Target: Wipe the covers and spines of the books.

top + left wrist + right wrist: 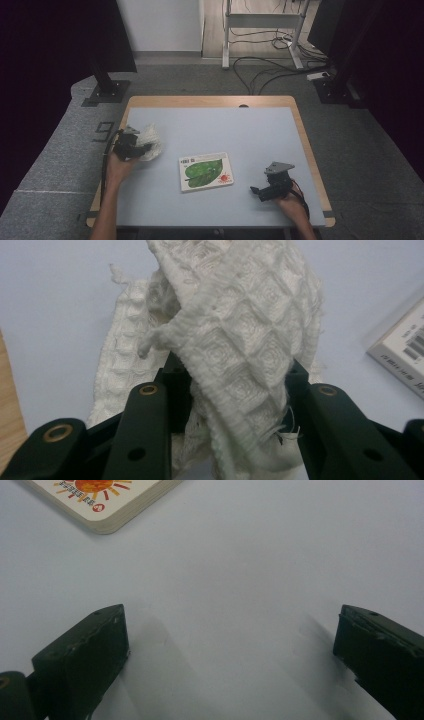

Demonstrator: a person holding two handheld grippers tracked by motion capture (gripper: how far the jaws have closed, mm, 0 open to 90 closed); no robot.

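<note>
Worktop (250, 130): pale blue-grey top w/ wood edging, person's forearms coming in from the near side. Book (206, 171) lies flat approx. mid-worktop, a bit toward the near edge; green leaf cover w/ red-orange sun at its near-right corner, barcode sticker at far-left corner. Cloth (150, 141): white waffle-weave, crumpled, at the worktop's left side, left of the book & clear of it. In left gripper view the cloth (240, 340) bunches up between the jaws, part draped on the surface behind, barcode corner of book at the right edge. Left tongs (136, 148): clamped on the cloth, narrow gap packed w/ fabric. Right tongs (256, 190): near-right part of worktop, right of the book, not touching it; in right gripper view jaws stand wide apart, nothing between, low over bare surface, sun corner of book (100, 500) ahead.
</note>
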